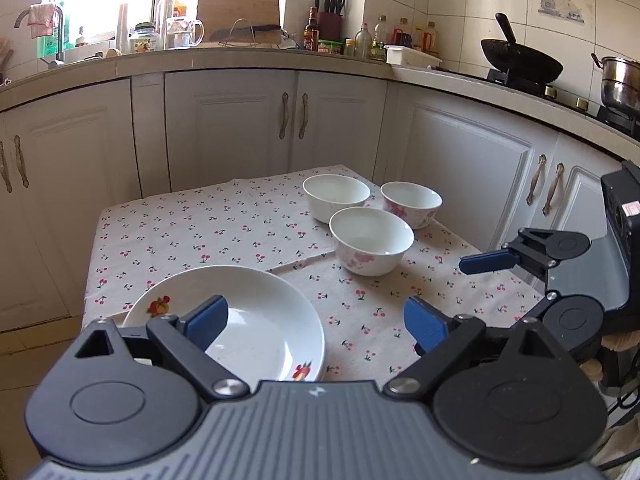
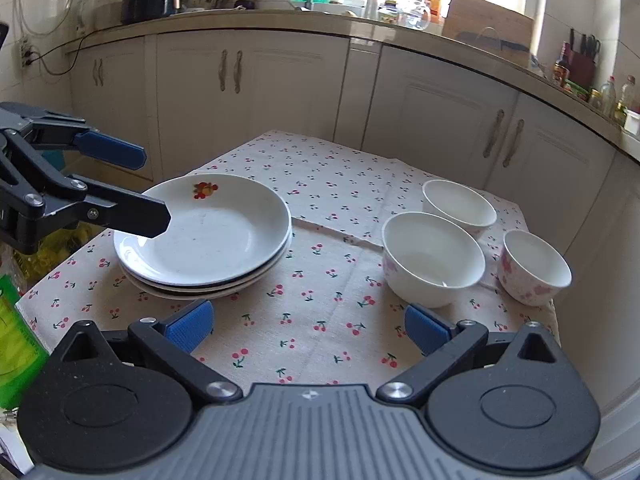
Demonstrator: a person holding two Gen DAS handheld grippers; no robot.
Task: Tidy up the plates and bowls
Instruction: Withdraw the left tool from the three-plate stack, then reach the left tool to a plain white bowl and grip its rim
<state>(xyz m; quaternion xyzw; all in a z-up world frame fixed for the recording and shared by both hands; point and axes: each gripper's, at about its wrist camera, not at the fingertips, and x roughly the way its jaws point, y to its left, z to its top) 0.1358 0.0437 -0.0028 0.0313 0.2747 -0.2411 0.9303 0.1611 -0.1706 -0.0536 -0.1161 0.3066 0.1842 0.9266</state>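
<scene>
Right wrist view alone shows plates (image 2: 204, 240) stacked three deep, both grippers apart, empty.

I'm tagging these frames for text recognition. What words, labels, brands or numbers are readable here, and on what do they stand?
No text can be read in either view.
Sauce bottle label: too small and blurred.
Clear jar label: blurred.
Sticker on the right hand-held gripper body: print illegible.
Green package at the table edge: no legible print.
Stacked plates and bowls: fruit and flower pictures only.

Stack of three white plates (image 2: 204, 240), fruit motif on rims, upright at left. Three empty white bowls (image 2: 434, 258), upright, clustered at right; two show pink flowers.
</scene>
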